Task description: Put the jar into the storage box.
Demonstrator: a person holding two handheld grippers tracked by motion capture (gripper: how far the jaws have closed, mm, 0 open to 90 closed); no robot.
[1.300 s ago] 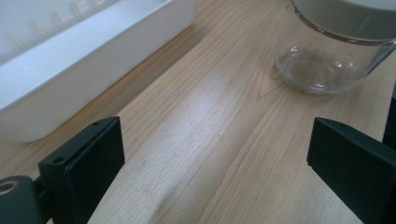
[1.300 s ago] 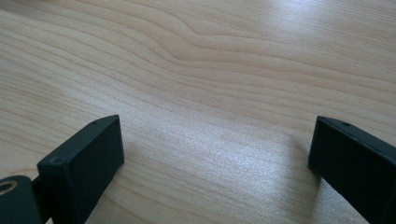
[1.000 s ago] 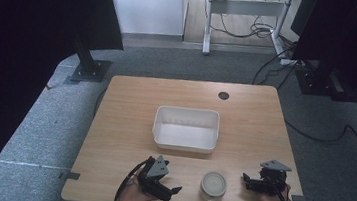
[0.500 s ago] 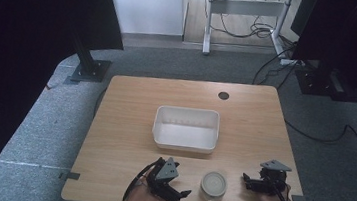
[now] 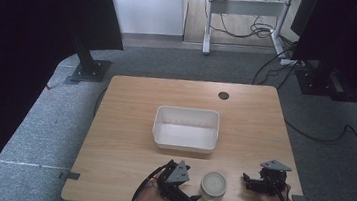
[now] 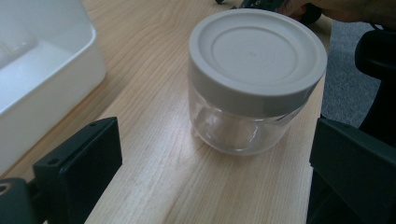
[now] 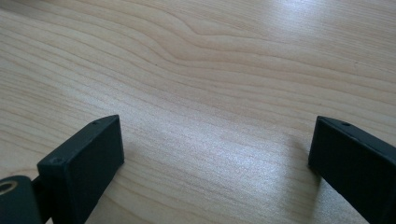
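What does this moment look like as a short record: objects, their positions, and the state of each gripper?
table: wooden table
jar: clear jar with grey lid on, upright near the table's front edge, between the two grippers
bin: white bin, empty, mid-table behind the jar
left gripper: left gripper open, jaws pointing at the jar, not touching it
right gripper: right gripper open, over bare wood right of the jar, holding nothing
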